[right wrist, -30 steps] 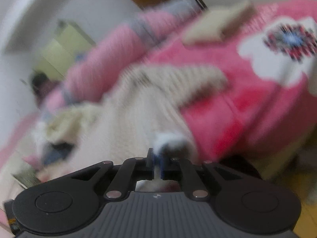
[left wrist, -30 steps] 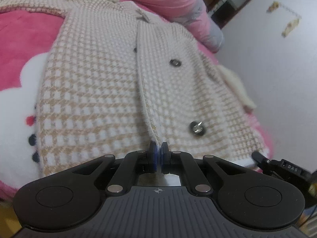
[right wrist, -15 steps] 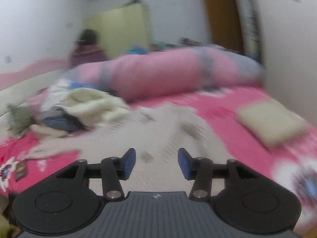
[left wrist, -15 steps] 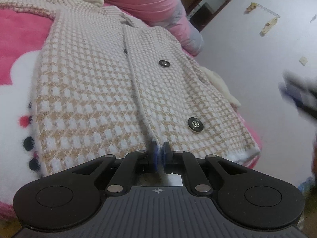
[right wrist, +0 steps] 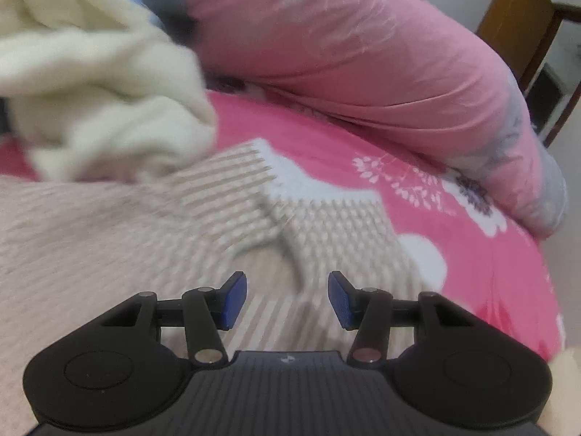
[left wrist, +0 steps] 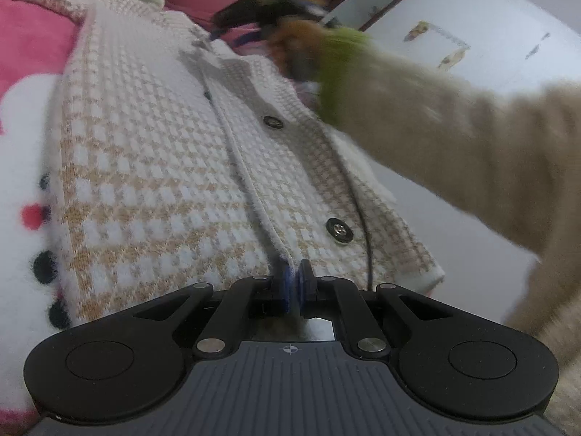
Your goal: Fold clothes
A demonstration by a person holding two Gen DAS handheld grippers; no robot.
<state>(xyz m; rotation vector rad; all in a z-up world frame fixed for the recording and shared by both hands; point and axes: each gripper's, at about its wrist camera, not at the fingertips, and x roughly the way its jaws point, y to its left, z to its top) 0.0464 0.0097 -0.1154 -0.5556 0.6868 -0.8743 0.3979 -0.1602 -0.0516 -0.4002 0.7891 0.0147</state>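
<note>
Partly blurred, the right hand-held gripper (right wrist: 287, 299) gapes empty; the left hand-held gripper (left wrist: 295, 285) pinches the cardigan (left wrist: 163, 167) hem.

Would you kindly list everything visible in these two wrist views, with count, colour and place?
Knitted checked cardigan: one, beige and white, spread flat on the bed, front up.
Dark round buttons: two seen clearly, along the cardigan's front edge.
Fleece blanket: one, pink with white flower patches, under the cardigan.
Rolled quilt: one, pink, at the far side of the bed.
Fluffy garment: one, cream, heaped beyond the cardigan's collar end.
Wooden door frame: one, brown, behind the quilt.
Wall: white, a few paper scraps stuck on it.
Left gripper: black with blue pads, shut on the cardigan's hem.
Right gripper: black with blue pads, open above the cardigan.
Sleeve: one, tan with a green cuff, reaching across.
</note>
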